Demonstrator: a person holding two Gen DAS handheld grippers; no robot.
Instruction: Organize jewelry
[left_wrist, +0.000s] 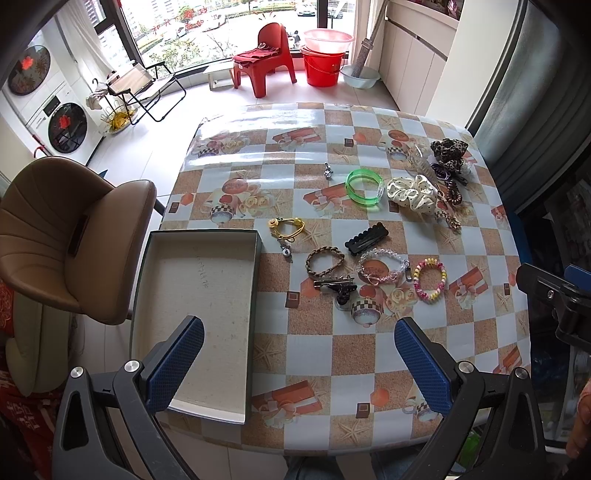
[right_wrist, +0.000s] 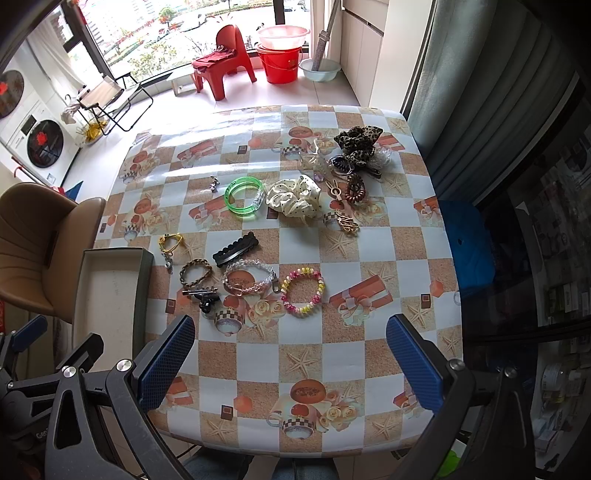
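Lying loose, four bracelets (right_wrist: 243, 198), two scrunchies (right_wrist: 293, 198), one box (left_wrist: 192, 317) (open)

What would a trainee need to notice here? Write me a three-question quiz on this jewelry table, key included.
1. True or false: the box at the table's left edge already holds a bracelet.
2. Multiple choice: which item lies directly beside the green bangle, on its right in the left wrist view? A) brown braided bracelet B) cream dotted scrunchie C) black hair clip
3. Fill in: both the left gripper and the right gripper have their jaws ____ and hold nothing.

Key: 1 false, the box shows only its bare bottom; 2 B; 3 open.
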